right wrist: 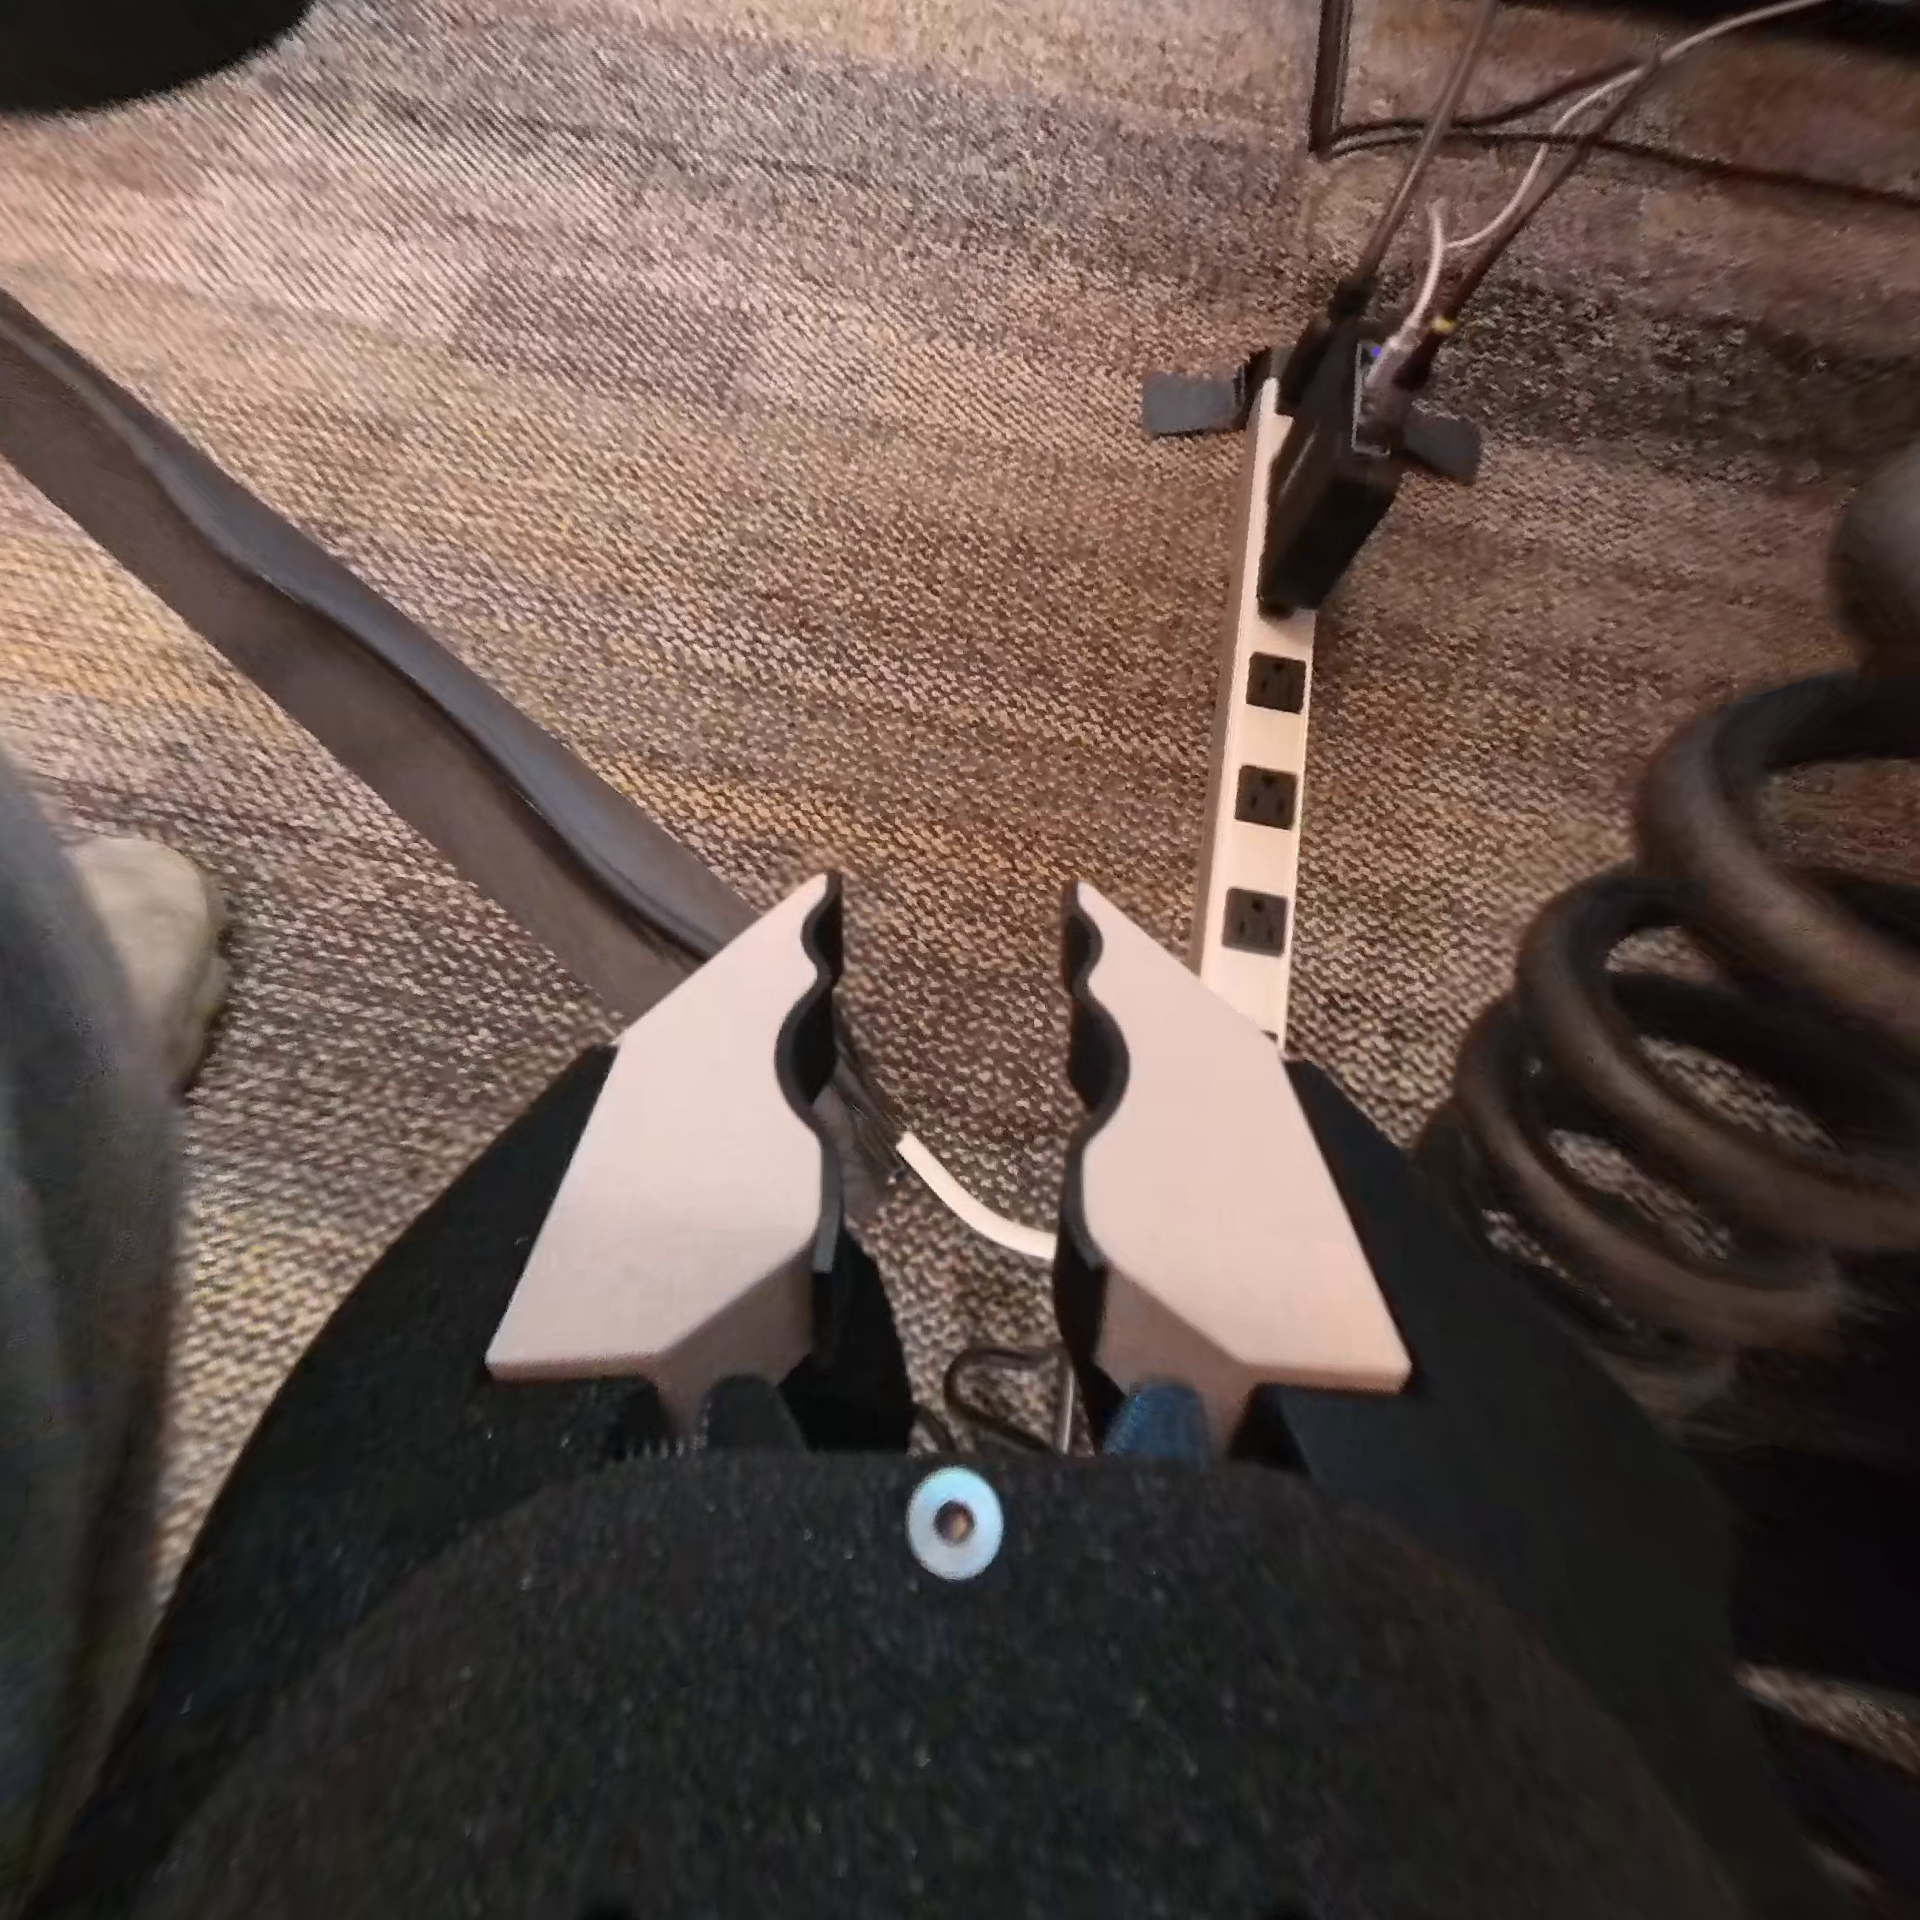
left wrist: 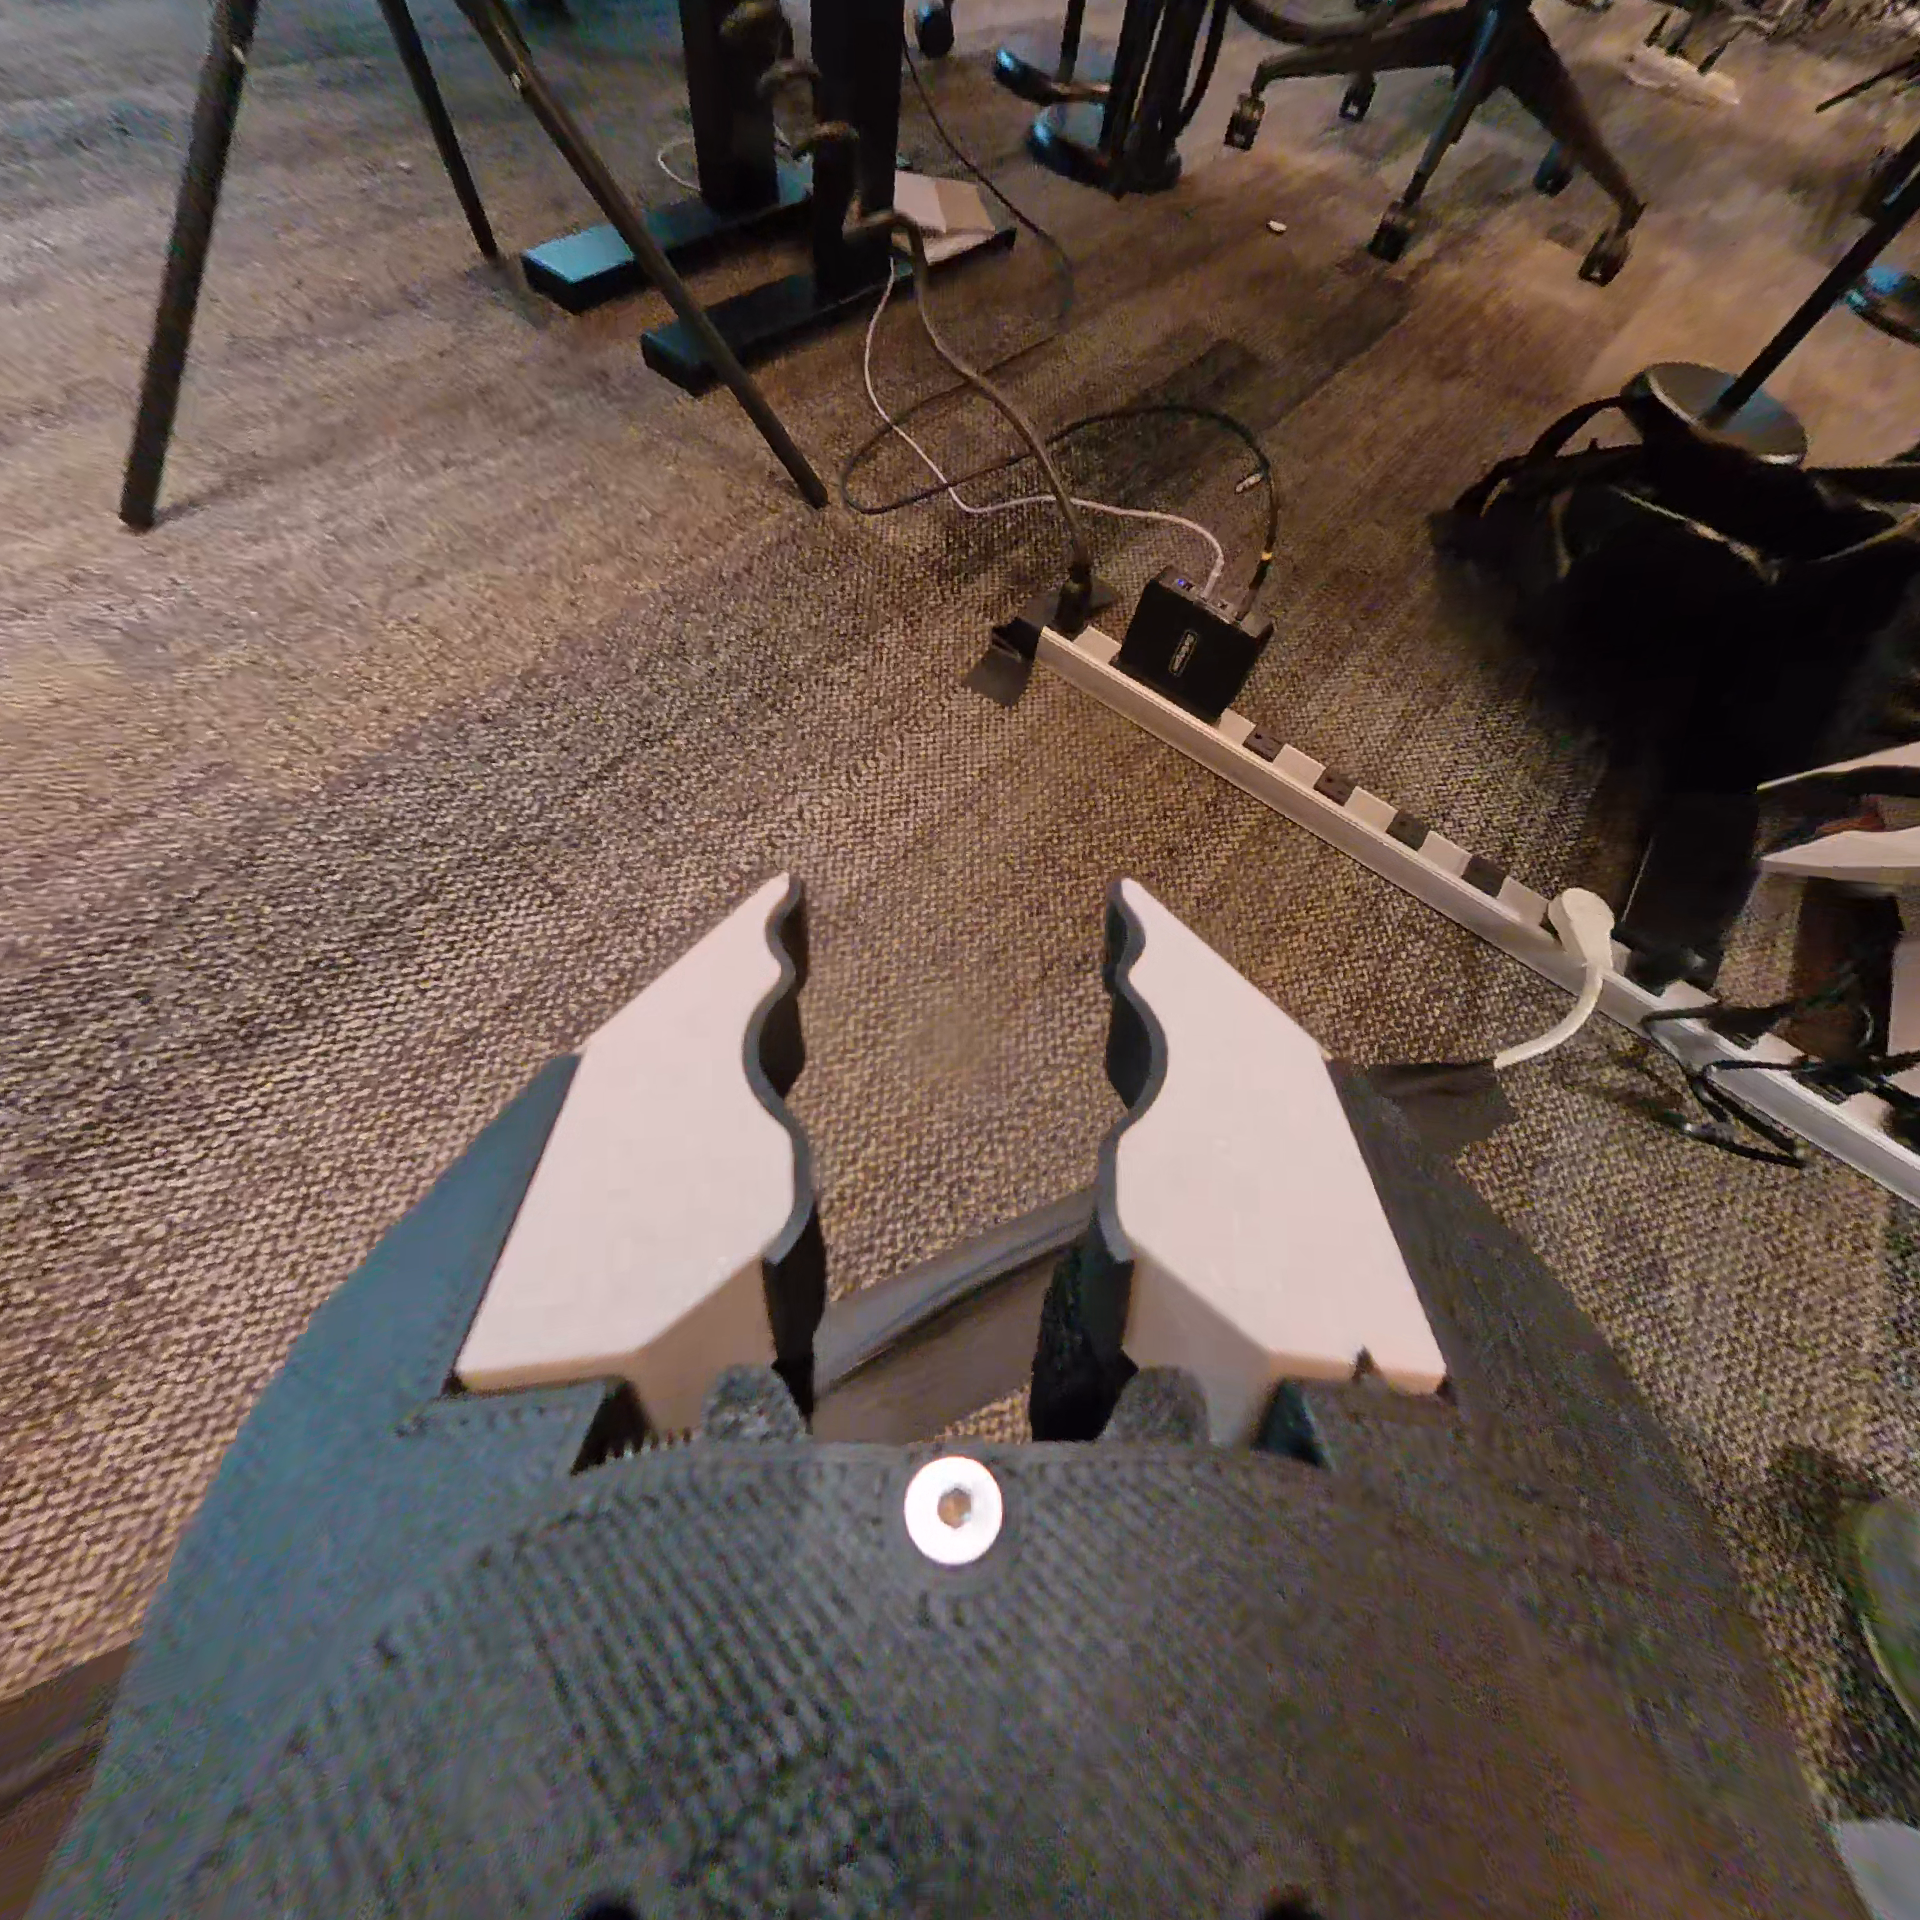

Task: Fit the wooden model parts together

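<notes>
grippers: two, both parted, empty

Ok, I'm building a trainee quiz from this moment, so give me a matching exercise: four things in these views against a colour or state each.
Things:
1. left tool
2. power strip
3. coiled hose
4. carpet

Descriptions:
A. black, looped at the right edge of the right wrist view
B. open, holding nothing
C. brownish, woven
D. white, long, with a black adapter plugged in

Pairs: 1-B, 2-D, 3-A, 4-C
</notes>
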Action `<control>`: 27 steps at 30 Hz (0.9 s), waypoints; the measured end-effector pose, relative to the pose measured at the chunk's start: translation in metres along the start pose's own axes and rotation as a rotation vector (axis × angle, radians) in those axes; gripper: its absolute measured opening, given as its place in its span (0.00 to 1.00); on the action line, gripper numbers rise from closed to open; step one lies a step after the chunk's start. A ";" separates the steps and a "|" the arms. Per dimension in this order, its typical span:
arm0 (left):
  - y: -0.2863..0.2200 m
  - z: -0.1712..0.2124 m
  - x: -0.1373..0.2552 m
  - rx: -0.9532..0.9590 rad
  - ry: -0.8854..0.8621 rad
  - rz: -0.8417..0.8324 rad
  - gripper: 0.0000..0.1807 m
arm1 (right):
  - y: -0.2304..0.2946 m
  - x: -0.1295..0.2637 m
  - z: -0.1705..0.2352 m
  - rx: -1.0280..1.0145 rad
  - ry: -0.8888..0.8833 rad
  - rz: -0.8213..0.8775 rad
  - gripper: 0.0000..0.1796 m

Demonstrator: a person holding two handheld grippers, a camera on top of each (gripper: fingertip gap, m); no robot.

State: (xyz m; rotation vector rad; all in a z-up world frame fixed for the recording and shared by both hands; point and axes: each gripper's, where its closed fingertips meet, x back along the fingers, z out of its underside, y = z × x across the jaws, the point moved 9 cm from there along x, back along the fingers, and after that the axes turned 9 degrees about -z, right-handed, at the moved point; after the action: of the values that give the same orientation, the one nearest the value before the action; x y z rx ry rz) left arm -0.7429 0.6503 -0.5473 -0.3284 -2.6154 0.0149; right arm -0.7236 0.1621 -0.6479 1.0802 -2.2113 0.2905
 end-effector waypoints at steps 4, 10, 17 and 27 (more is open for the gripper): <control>0.000 -0.005 0.017 0.062 -0.049 -0.036 0.32 | -0.010 0.003 -0.031 0.020 0.004 -0.075 0.19; -0.020 0.030 0.065 0.206 -0.153 -0.193 0.32 | 0.003 -0.026 -0.111 -0.059 -0.049 -0.250 0.22; -0.020 0.145 0.140 0.341 -0.085 -0.434 0.33 | 0.063 -0.094 -0.197 0.179 -0.083 -0.336 0.21; -0.036 0.234 0.265 0.473 -0.142 -0.755 0.34 | 0.124 -0.168 -0.204 0.292 -0.125 -0.442 0.22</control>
State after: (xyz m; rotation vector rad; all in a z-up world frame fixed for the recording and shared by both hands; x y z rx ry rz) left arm -1.0880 0.6889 -0.6230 0.8422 -2.5996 0.3986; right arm -0.6500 0.4380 -0.5898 1.7501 -2.0030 0.3633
